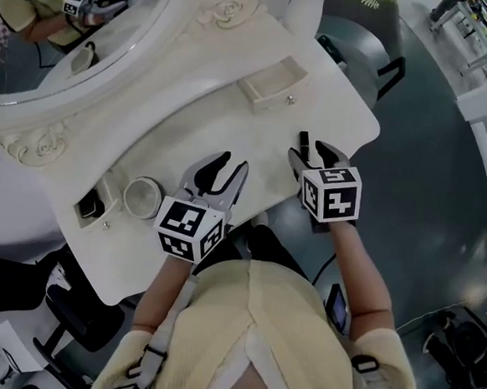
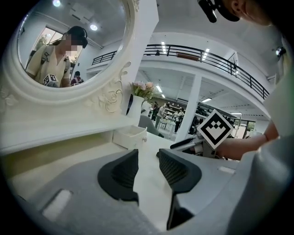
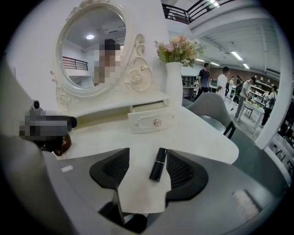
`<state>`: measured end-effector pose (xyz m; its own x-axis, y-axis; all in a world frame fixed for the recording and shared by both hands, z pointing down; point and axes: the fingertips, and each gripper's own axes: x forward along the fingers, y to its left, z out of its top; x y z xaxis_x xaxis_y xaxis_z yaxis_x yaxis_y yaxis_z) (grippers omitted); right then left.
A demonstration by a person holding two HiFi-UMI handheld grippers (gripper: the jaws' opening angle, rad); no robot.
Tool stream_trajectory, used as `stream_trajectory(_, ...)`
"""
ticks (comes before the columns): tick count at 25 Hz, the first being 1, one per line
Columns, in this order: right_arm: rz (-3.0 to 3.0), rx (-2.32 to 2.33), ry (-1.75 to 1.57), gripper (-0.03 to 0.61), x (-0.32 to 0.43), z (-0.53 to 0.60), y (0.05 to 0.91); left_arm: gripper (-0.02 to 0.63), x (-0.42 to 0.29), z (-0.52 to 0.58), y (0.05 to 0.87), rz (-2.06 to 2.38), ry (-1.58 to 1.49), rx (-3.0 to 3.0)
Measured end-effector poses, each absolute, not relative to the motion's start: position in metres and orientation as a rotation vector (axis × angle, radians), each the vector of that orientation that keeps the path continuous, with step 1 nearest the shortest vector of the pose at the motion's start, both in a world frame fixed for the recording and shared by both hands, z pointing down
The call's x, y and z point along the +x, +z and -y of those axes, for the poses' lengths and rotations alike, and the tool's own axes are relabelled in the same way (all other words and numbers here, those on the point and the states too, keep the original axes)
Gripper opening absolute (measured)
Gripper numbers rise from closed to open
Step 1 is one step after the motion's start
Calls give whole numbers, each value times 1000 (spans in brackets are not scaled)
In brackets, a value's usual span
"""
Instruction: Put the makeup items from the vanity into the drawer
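A black lipstick tube (image 3: 157, 164) lies on the white vanity top (image 1: 191, 110), near its front edge. My right gripper (image 3: 146, 158) is open around it, angled down. The tube lies close beside the right pad and well apart from the left one. From the head view the lipstick (image 1: 303, 141) shows just beyond the right gripper (image 1: 307, 158). My left gripper (image 1: 233, 163) hovers over the vanity to the left, part open with nothing between its pads (image 2: 171, 167). A small white drawer (image 1: 273, 87) stands pulled out at the back.
An oval mirror (image 1: 64, 24) rises behind the vanity. A white vase of flowers (image 3: 174, 78) stands beside it. A round white jar (image 1: 142, 197) and a second small open drawer (image 1: 91, 207) are at the left end. A grey chair (image 1: 356, 39) stands past the right end.
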<state>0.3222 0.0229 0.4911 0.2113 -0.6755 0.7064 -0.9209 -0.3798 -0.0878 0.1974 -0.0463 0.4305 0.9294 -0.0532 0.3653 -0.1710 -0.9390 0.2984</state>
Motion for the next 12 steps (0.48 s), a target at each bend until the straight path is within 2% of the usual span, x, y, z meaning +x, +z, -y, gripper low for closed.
stream_trajectory(12,1400,2130,1088,205,336,-30,544,141,220,33,460,119,583,2742)
